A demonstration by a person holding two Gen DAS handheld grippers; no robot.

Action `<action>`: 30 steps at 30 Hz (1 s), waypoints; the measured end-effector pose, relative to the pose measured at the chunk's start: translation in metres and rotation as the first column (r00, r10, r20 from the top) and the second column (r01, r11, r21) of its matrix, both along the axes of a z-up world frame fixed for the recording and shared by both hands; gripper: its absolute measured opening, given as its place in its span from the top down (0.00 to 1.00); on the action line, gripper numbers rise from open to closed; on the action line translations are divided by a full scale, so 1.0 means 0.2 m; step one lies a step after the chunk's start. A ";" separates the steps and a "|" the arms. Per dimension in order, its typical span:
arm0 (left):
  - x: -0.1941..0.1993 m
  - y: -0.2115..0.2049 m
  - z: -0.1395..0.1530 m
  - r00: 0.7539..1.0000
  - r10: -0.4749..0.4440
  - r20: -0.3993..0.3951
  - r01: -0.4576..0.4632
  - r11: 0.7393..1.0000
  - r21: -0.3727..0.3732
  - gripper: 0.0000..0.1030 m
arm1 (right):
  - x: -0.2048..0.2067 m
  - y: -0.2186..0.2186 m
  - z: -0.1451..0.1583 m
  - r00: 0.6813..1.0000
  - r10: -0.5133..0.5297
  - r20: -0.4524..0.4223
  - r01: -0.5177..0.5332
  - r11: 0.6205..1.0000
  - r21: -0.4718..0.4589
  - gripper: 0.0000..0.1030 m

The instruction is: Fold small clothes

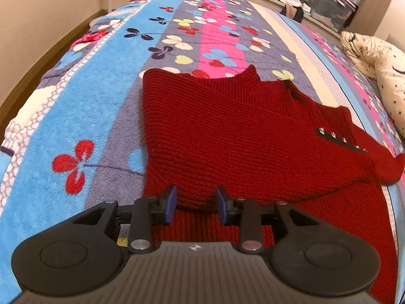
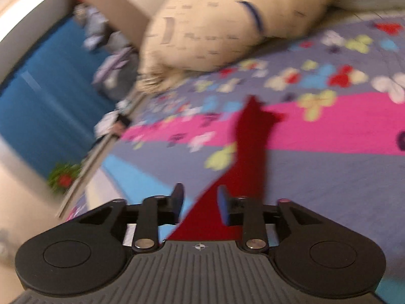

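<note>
Dark red ribbed knit sweater (image 1: 240,131) partly folded on floral fleece blanket (image 1: 101,96); your left gripper (image 1: 196,202) and right gripper (image 2: 200,202) gape, clamping nothing; more folds left.

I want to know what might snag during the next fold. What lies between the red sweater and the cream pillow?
In the left wrist view, only bare floral blanket separates the red sweater from the cream pillow; nothing else sits there.
</note>
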State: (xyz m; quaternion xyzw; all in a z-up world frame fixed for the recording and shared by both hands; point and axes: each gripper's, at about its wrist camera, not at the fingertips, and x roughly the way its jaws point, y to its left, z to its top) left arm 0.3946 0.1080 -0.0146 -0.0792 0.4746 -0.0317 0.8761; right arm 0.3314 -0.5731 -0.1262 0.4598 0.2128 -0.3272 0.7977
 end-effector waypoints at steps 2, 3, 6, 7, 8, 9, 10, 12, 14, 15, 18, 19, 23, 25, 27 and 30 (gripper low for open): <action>0.00 0.01 0.00 1.000 0.013 -0.001 -0.013 1.000 -0.016 0.63 | -0.04 -0.08 -0.12 0.999 -0.053 -0.002 0.053 0.994 0.092 0.57; 0.00 0.02 0.00 1.000 0.017 -0.001 -0.017 1.000 -0.021 0.63 | -0.06 -0.11 -0.18 0.995 -0.097 -0.010 0.098 0.987 0.131 0.58; 0.01 0.01 0.00 1.000 0.013 0.000 -0.013 1.000 -0.014 0.63 | -0.08 -0.14 -0.30 0.986 -0.168 -0.001 0.165 0.969 0.183 0.61; 0.01 0.00 0.00 1.000 0.012 0.002 -0.012 1.000 -0.010 0.63 | -0.07 -0.14 -0.32 0.988 -0.157 0.009 0.153 0.973 0.174 0.61; 0.01 0.00 0.00 1.000 0.011 0.003 -0.011 1.000 -0.007 0.63 | -0.03 -0.15 -0.32 0.991 -0.133 0.013 0.129 0.979 0.157 0.60; 0.01 -0.01 0.00 1.000 0.010 0.005 -0.010 1.000 -0.003 0.63 | -0.01 -0.16 -0.32 0.993 -0.113 0.021 0.108 0.983 0.151 0.60; 0.01 -0.01 0.00 1.000 0.007 0.007 -0.007 1.000 0.001 0.63 | 0.01 -0.17 -0.34 0.995 -0.095 0.038 0.088 0.984 0.153 0.60; 0.01 -0.02 -0.01 1.000 0.000 0.010 0.000 1.000 0.011 0.62 | 0.04 -0.20 -0.37 0.993 -0.096 0.069 0.084 0.983 0.163 0.60; 0.00 -0.04 -0.01 1.000 -0.012 0.014 0.011 1.000 0.025 0.60 | 0.08 -0.22 -0.38 0.991 -0.099 0.085 0.085 0.984 0.155 0.61; 0.00 -0.04 -0.01 1.000 -0.015 0.016 0.015 0.999 0.030 0.60 | 0.10 -0.23 -0.38 0.991 -0.096 0.096 0.080 0.984 0.161 0.67; 0.01 -0.04 -0.01 1.000 -0.008 0.017 0.007 1.000 0.023 0.59 | 0.09 -0.23 -0.37 0.981 -0.100 0.165 0.064 0.975 0.211 0.79; 0.01 -0.04 -0.01 1.000 -0.006 0.018 0.006 1.000 0.021 0.59 | 0.09 -0.22 -0.35 0.978 -0.111 0.174 0.076 0.978 0.196 0.81; 0.01 -0.04 -0.01 1.000 -0.002 0.016 0.002 1.000 0.017 0.59 | 0.09 -0.17 -0.19 0.969 -0.140 0.206 0.110 0.983 0.149 0.82; 0.02 -0.03 0.00 1.000 0.004 0.013 -0.004 1.000 0.009 0.59 | 0.18 -0.07 0.00 0.982 -0.044 0.181 0.044 0.999 0.002 0.83; 0.02 -0.02 0.00 1.000 0.013 0.010 -0.013 1.000 -0.001 0.59 | 0.26 0.11 0.20 0.977 0.096 0.192 -0.069 0.987 -0.144 0.83; 0.02 0.01 0.01 0.999 0.033 0.005 -0.033 0.999 -0.026 0.59 | 0.35 0.59 0.52 0.904 0.396 0.162 -0.297 0.854 -0.426 0.83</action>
